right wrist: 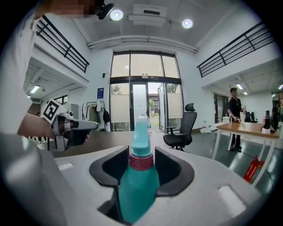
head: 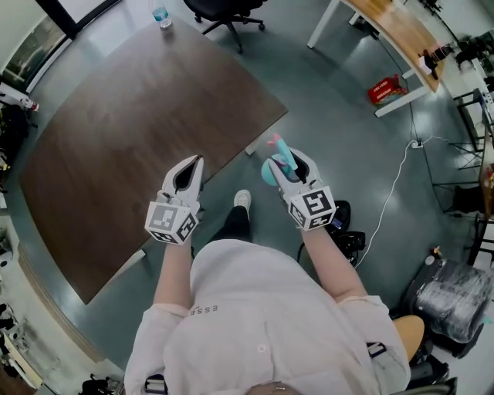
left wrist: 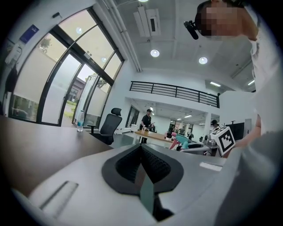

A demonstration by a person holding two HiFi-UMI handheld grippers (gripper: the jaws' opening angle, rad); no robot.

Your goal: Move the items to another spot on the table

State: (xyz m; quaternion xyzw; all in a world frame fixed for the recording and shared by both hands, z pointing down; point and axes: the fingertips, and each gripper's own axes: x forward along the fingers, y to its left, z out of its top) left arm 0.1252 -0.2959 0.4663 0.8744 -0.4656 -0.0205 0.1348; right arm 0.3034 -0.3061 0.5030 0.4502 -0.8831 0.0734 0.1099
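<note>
Table (head: 131, 139): a dark brown top filled the left of the scene, bare apart from one item at its far end.
Person (head: 262, 324): stood at the table's near right edge in a pale shirt, a tool in each hand.
Office chair (head: 228, 11): a black one stood on the grey floor beyond the table's far corner.
Left gripper (head: 197, 160): held out level over the table's near edge, with its jaws together and nothing between them.
Right gripper (head: 289, 163): held to the right of the other, past the table's right corner and over the floor, with its jaws clamped on the bottle's sides.
Spray bottle (right wrist: 138, 185): teal with a red collar and a pink trigger, it stood upright in the right gripper's grip, off the table, its nozzle rising past the jaw tips.
Water bottle (head: 160, 14): a clear one stood upright at the table's far end, well apart from both tools.
</note>
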